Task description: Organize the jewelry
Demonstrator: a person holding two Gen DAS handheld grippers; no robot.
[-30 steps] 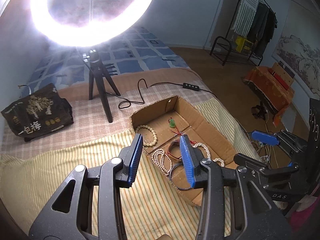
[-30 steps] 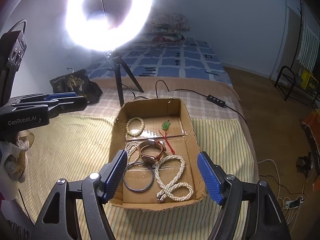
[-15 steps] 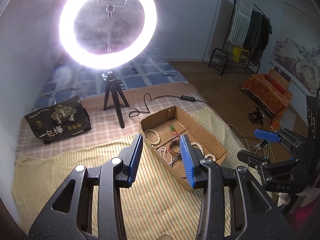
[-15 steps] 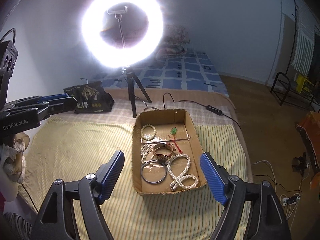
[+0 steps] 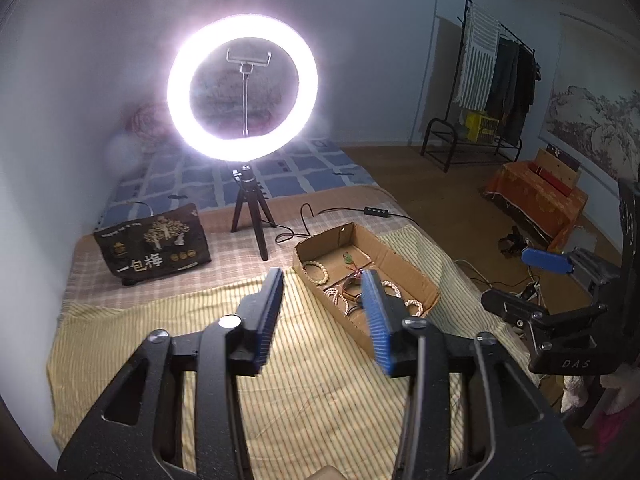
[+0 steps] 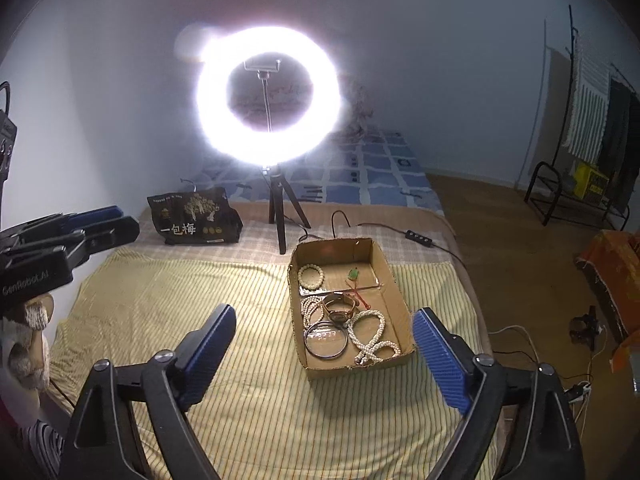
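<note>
Both your grippers are hanging above the yellow striped blanket (image 6: 168, 292) with nothing in them. Your right gripper (image 6: 324, 356) has its blue pads spread really wide, jaws just been opening, and the cardboard box (image 6: 390, 276) sits on the blanket past the tips, between the two pads in that view. Your left gripper (image 5: 324, 316) is about half spread, also just been opening, nothing between the pads, box off to its right. All the jewelry sits in the box: a small bead bracelet (image 6: 311, 275) and a green pendant (image 6: 353, 274) in the far half, then a long bead necklace (image 6: 374, 338), a bangle (image 6: 326, 339) and a watch (image 6: 340, 308) in the near half. The ring light (image 6: 268, 96) on its tripod stands behind the box.
</note>
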